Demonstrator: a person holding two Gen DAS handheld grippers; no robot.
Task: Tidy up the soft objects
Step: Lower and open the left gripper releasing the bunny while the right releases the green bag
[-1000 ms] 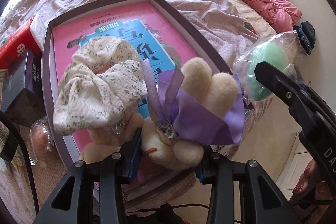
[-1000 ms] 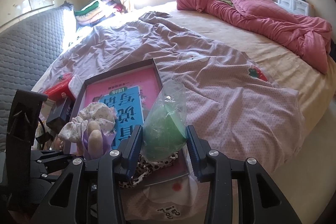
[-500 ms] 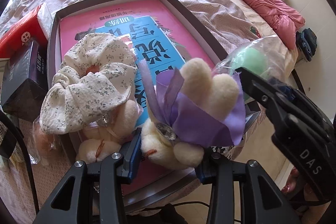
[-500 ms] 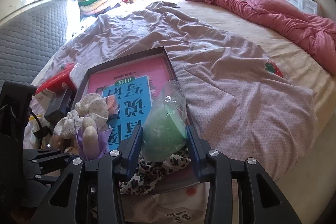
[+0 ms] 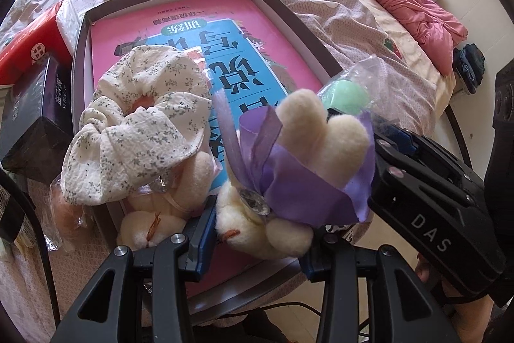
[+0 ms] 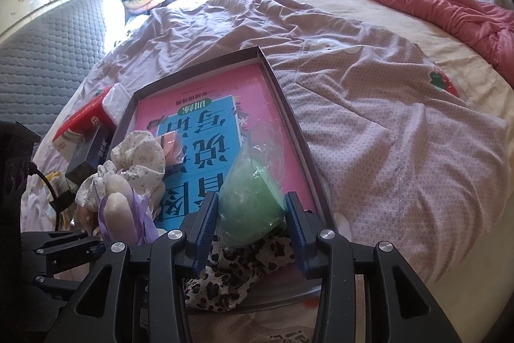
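Placement is the step we judge in hand: over the shallow grey tray (image 5: 289,18), our left gripper (image 5: 257,233) pinches a cream plush rabbit with purple ribbon (image 5: 289,169); our right gripper (image 6: 247,217) clamps a bagged green sponge ball (image 6: 253,201). Next we should lower both onto bare tray floor and release.

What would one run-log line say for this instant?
left tool: grips plush rabbit | right tool: grips bagged green sponge | both over box tray

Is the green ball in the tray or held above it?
Held: the right gripper clamps the bagged green ball over the tray's near corner; whether it touches the tray, cannot tell.
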